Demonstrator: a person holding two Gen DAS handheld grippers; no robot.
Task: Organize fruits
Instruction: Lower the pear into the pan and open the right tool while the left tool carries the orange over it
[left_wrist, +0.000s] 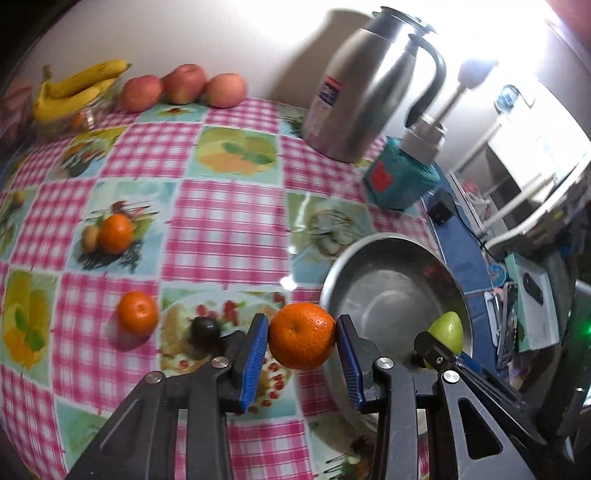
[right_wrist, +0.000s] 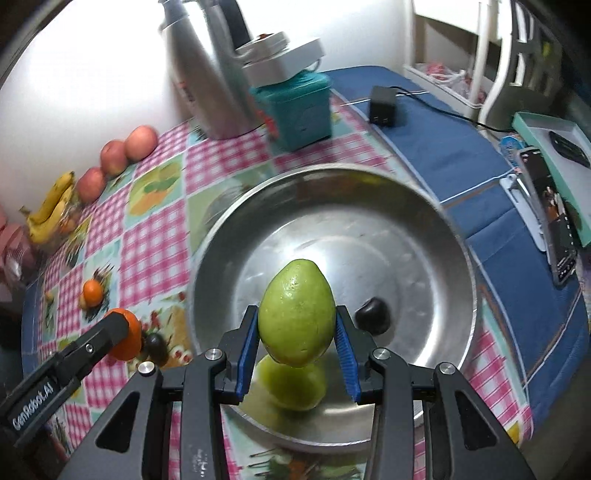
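Note:
My left gripper (left_wrist: 302, 341) is shut on an orange mandarin (left_wrist: 301, 340), held just left of the steel bowl (left_wrist: 391, 258). My right gripper (right_wrist: 297, 334) is shut on a green guava (right_wrist: 296, 321) and holds it above the steel bowl (right_wrist: 454, 258). A dark plum (right_wrist: 373, 315) lies inside the bowl. On the cloth lie two more mandarins (left_wrist: 137, 312) (left_wrist: 116, 232) and a dark plum (left_wrist: 205, 330). The left gripper with its mandarin (right_wrist: 127, 334) also shows in the right wrist view.
Bananas (left_wrist: 75, 88) and three apples (left_wrist: 184, 83) lie along the far wall. A steel jug (left_wrist: 369, 85), a teal box (left_wrist: 400, 177) and a black charger (right_wrist: 384, 105) stand behind the bowl. A phone (right_wrist: 554, 221) and a boxed item (right_wrist: 565, 147) lie at the right.

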